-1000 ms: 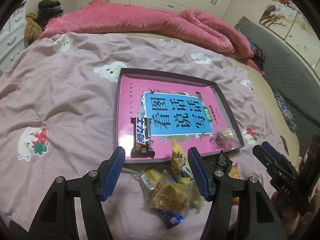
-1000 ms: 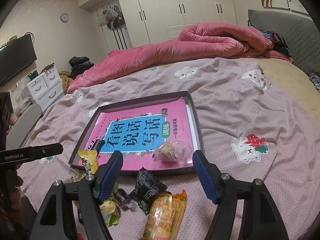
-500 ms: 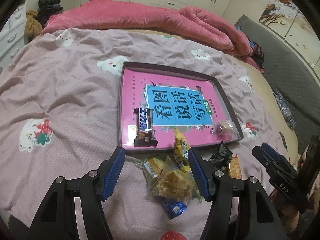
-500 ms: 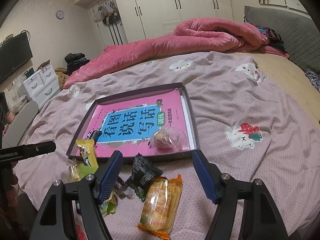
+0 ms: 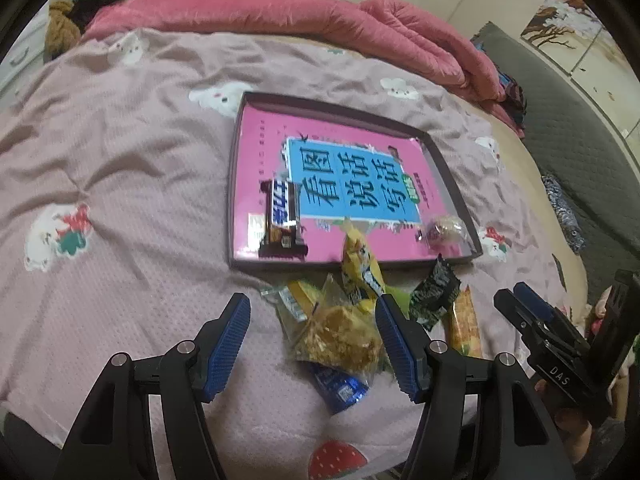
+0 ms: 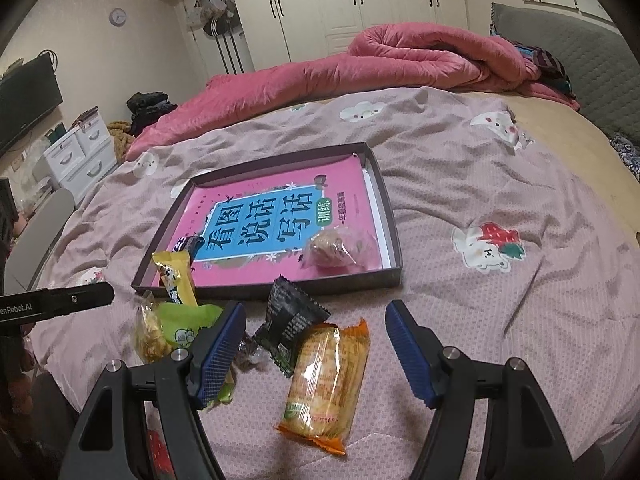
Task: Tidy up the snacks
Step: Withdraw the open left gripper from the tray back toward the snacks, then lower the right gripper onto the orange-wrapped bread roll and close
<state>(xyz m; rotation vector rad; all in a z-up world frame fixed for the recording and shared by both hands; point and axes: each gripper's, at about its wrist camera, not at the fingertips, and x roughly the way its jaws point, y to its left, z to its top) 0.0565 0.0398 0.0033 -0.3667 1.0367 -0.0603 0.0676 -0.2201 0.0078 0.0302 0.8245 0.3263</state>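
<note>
Both claws gape, holding nothing. Left claw (image 5: 312,340) hovers low centre over the heaped snack pile (image 5: 340,332); right claw (image 6: 316,344) hangs over the orange biscuit pack (image 6: 324,384). We judge the overlapping crinkly wrappers risk a double pick or slip. Both point steeply down. Tray (image 6: 394,240) sits mid-frame, holding a chocolate bar (image 5: 282,216) and a wrapped bun (image 6: 332,248).

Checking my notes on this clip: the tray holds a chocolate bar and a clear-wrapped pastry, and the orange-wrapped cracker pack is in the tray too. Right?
Not quite. The tray does hold the chocolate bar and the clear-wrapped pastry, but the orange-wrapped cracker pack lies on the bedspread in front of the tray, not in it. The right wrist view shows this.
</note>
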